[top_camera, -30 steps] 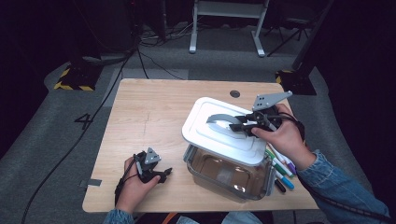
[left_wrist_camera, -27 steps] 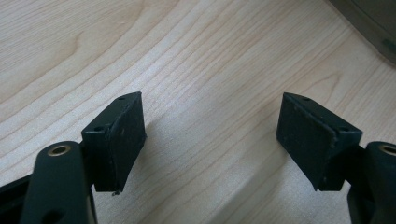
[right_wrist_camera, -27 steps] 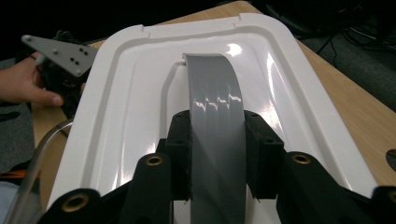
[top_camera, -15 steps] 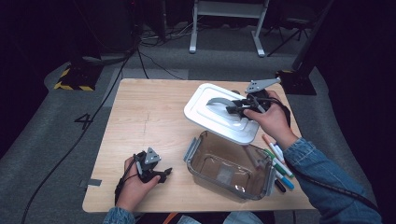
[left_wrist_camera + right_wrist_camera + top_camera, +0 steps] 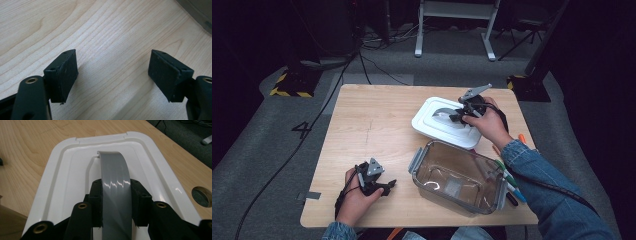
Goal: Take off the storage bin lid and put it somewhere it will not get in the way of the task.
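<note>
Carried clear of the box since the earlier high views, the white rectangular plastic lid with a grey arched handle (image 5: pixel 446 121) now sits low over the far right part of the light wooden table (image 5: pixel 372 125), where a second ago it covered the clear rectangular plastic storage box with grey side latches (image 5: pixel 459 176). Whether the lid already rests flat on the wood or hangs just above it cannot be told from these pictures.

That box stands open at the near right of the table, close beside the lid. Nothing lies in it that I can make out; its clear floor shows only reflections. A row of coloured marker pens (image 5: pixel 510 176) lies along its right side at the table edge, outside it.

The right gripper (image 5: pixel 466 111) pinches the grey handle, its jaws pressed against the strap's two edges in the right gripper view (image 5: pixel 115 195). Because the hold is on a narrow strap, the wide lid could swing or tip if it is let go before it lies flat, and its near corner could knock the box rim. A sleeve sweeping back might also nudge the pens off the edge.

The left gripper (image 5: pixel 379 186) rests at the near left, jaws spread apart over bare wood with nothing between them.
</note>
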Demonstrator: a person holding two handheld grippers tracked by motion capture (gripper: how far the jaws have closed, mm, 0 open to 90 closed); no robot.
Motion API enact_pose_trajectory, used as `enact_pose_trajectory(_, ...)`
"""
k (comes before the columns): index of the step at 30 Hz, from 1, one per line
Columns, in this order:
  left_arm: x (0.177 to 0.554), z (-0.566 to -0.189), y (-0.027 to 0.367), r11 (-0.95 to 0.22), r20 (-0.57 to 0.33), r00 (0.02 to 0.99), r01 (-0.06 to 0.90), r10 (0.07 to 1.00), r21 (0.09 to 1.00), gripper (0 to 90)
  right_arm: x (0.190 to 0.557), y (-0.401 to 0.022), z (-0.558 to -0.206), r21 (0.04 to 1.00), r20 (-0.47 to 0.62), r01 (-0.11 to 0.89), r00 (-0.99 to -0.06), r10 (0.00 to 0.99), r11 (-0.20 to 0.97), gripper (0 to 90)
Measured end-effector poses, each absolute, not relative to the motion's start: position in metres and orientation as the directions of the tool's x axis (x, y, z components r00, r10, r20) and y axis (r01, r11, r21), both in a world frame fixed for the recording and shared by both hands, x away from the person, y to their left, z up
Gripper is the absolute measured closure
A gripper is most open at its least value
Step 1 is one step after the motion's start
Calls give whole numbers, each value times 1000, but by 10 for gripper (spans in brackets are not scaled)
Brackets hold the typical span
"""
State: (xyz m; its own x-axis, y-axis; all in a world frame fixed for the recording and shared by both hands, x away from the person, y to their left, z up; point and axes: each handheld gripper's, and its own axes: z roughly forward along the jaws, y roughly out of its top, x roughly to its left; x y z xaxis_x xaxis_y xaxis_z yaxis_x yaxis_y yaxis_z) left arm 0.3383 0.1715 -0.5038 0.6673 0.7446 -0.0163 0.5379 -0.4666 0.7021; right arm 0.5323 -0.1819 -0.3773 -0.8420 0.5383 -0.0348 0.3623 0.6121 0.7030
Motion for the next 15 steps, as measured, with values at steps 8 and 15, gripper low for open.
enact_pose_trajectory(8,338,-504,171,-466,-17,667,538,745,702,242,541,-174,-400,642,0,403,-851,525,652,670)
enact_pose_trajectory(15,338,-504,172,-466,-17,667,538,745,702,242,544,-170,-413,577,3,410,-866,501,707,669)
